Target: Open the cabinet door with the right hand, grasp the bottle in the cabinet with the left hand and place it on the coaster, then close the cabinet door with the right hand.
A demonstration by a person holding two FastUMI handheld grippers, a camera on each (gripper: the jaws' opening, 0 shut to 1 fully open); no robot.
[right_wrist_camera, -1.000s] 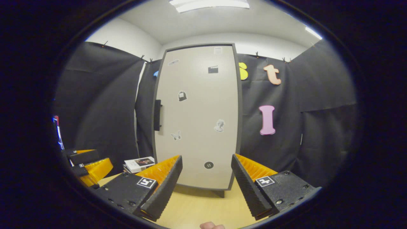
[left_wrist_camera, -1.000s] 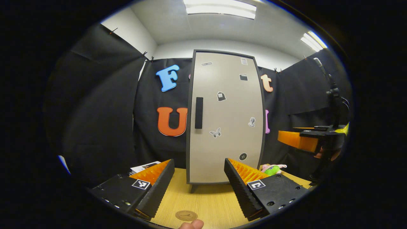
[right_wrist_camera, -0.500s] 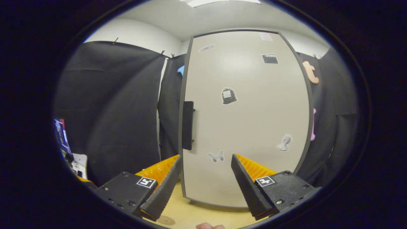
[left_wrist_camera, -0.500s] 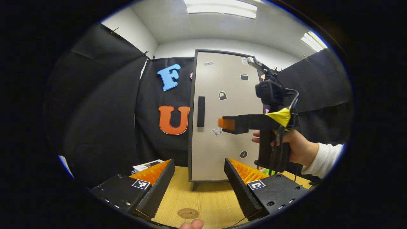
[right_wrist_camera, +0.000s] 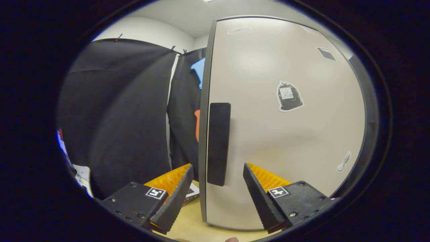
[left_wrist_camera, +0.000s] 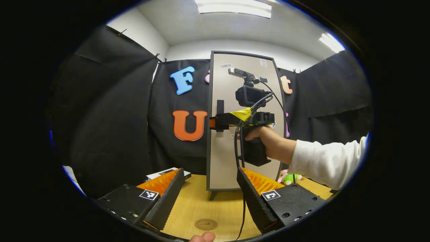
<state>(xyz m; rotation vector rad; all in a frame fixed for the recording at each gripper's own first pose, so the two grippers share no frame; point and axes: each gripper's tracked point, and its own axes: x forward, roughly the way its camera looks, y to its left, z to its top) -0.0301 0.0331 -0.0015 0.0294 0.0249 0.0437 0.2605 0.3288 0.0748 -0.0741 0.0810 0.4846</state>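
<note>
The tall beige cabinet (left_wrist_camera: 223, 158) stands at the back of the wooden table (left_wrist_camera: 198, 205), its door (right_wrist_camera: 285, 134) shut and hiding the inside. In the right gripper view my right gripper (right_wrist_camera: 217, 198) is open, close to the door, and the lower end of the black vertical handle (right_wrist_camera: 218, 144) sits between its fingertips. In the left gripper view that right gripper (left_wrist_camera: 212, 122), held by a hand (left_wrist_camera: 268, 143) in a white sleeve, reaches the handle (left_wrist_camera: 220, 104) from the right. My left gripper (left_wrist_camera: 210, 198) is open and holds nothing, low over the table. The round brown coaster (left_wrist_camera: 206, 224) lies just below it.
A stack of booklets (left_wrist_camera: 166, 173) lies on the table left of the cabinet, and a green and pink soft toy (left_wrist_camera: 289, 178) lies to its right. A black cable (left_wrist_camera: 240, 161) hangs from the right gripper down in front of the cabinet.
The right gripper has swung in from the right and closed on the door until the handle stands between its open fingers. The left gripper has hardly shifted.
</note>
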